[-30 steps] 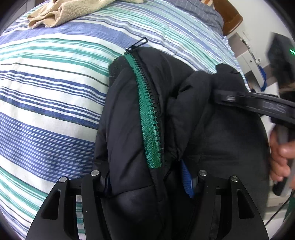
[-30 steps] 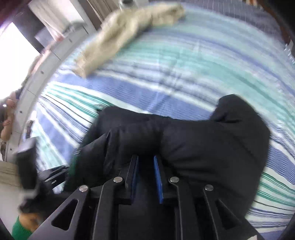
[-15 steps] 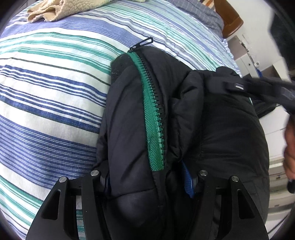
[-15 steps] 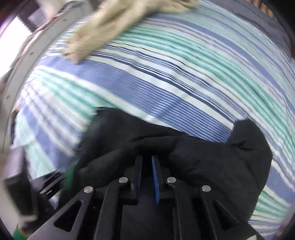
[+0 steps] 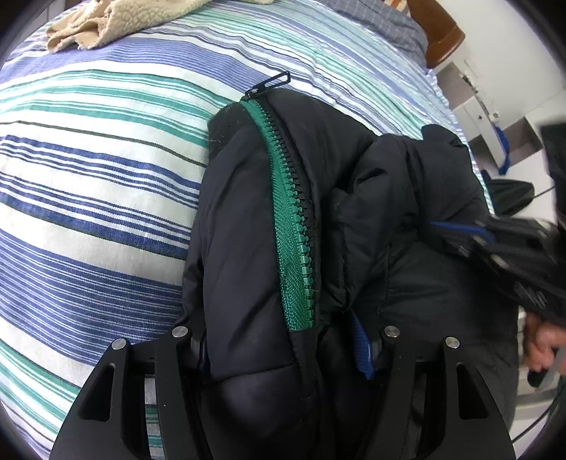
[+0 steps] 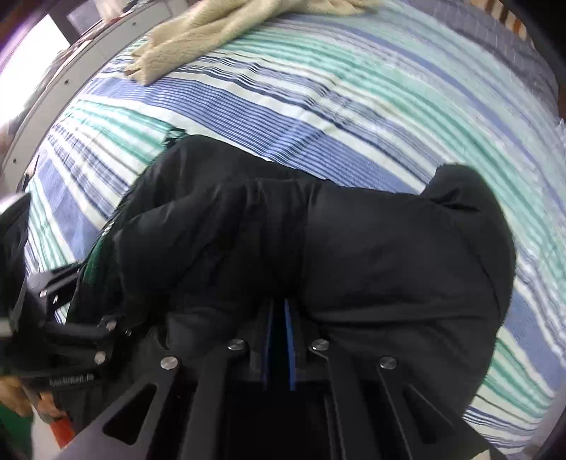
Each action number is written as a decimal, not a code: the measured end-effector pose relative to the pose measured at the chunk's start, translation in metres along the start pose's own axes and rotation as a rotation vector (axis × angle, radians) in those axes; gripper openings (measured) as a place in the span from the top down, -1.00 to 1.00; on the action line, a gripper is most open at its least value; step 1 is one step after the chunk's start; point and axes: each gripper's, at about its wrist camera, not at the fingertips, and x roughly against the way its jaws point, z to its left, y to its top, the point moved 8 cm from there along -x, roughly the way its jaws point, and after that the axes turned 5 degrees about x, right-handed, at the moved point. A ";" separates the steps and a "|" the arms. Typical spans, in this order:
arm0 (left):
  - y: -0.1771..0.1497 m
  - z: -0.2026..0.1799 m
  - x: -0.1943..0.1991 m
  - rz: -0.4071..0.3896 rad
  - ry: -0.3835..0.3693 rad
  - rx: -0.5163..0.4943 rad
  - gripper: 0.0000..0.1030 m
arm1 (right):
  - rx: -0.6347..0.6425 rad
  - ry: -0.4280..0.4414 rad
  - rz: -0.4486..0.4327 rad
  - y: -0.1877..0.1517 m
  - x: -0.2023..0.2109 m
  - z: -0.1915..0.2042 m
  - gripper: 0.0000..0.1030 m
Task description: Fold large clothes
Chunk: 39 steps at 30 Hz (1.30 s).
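A black padded jacket [image 5: 353, 219] with a green zipper [image 5: 290, 226] lies bunched on the striped bed. My left gripper [image 5: 283, 354] has its jaws set wide around a thick fold of the jacket's front beside the zipper's lower end. My right gripper [image 6: 278, 318] is shut on a fold of the same jacket [image 6: 353, 254], its blue pads almost touching. The right gripper also shows in the left wrist view [image 5: 495, 240] at the jacket's right side. The left gripper shows in the right wrist view [image 6: 70, 311] at the lower left.
The bed has a blue, green and white striped cover [image 5: 88, 159]. A beige fleece garment [image 5: 116, 17] lies at the far side, also in the right wrist view [image 6: 219, 32]. A wooden headboard [image 5: 442, 32] and white furniture [image 5: 488, 106] stand beyond the bed's right edge.
My right gripper has moved with its fold of jacket, lower and closer in the left wrist view. The jacket's right part has bunched differently. My left gripper has kept its hold.
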 end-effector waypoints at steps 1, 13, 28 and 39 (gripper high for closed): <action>0.000 0.000 0.000 0.000 0.000 -0.004 -0.25 | 0.017 -0.005 -0.025 -0.008 0.013 0.005 0.87; 0.001 -0.012 -0.006 -0.008 0.008 -0.009 -0.29 | -0.039 0.124 -0.115 -0.111 0.028 0.018 0.91; 0.000 -0.018 -0.004 -0.018 0.015 -0.027 -0.32 | -0.141 0.137 -0.290 -0.185 0.065 0.042 0.84; -0.010 -0.040 0.038 -0.106 0.115 -0.084 -0.59 | -0.180 0.146 -0.328 -0.195 0.077 0.035 0.58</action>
